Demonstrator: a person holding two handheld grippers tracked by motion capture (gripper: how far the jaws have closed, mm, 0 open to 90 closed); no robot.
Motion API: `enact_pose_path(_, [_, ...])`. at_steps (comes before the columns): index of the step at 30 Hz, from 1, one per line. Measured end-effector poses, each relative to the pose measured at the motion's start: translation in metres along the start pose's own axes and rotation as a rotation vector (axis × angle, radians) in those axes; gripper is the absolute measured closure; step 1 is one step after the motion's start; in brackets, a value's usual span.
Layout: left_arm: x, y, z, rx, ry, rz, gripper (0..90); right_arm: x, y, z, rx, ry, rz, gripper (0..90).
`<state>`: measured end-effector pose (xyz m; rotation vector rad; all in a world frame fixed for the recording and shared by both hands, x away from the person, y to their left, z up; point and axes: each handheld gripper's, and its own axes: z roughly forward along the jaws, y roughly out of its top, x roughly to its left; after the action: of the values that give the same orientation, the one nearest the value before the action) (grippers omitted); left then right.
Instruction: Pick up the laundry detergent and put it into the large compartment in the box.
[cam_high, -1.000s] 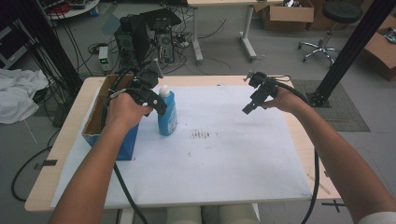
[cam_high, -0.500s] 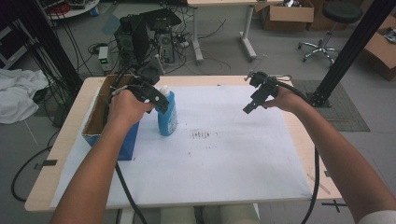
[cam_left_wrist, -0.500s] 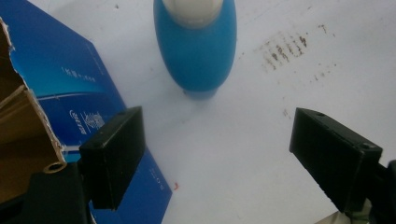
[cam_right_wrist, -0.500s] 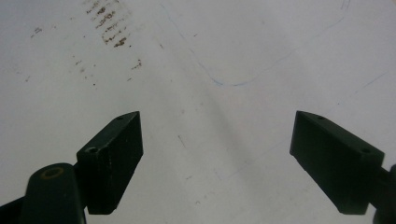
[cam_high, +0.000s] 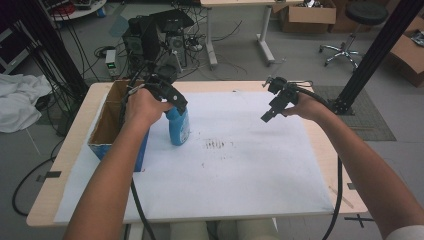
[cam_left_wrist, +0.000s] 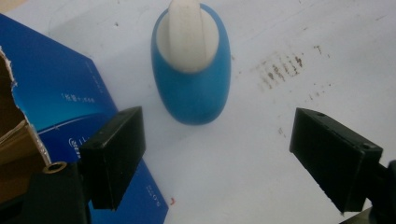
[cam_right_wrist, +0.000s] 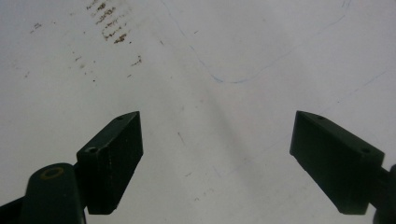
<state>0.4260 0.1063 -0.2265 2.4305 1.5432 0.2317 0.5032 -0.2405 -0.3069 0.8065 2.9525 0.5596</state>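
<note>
Blue bottle (cam_left_wrist: 191, 88) upright below left gripper (cam_left_wrist: 217, 154), jaws apart; right gripper (cam_high: 272, 107) raised, jaws apart

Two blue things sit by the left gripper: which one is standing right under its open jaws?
The blue bottle with the white cap, upright on the white sheet. The blue box is open-topped and stands beside it, off to one side.

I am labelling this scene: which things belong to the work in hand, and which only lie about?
In use:
- blue bottle, standing upright below the open left tongs
- blue box beside it

Lying about:
- dark smudges on the white sheet
- right tongs, open over bare sheet
</note>
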Motion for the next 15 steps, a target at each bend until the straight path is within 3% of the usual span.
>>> enact_pose_path(15, [0.001, 0.021, 0.008, 0.004, 0.006, -0.014, 18.9, -0.003, 0.0, 0.0, -0.005, 0.0, 0.003, 17.1])
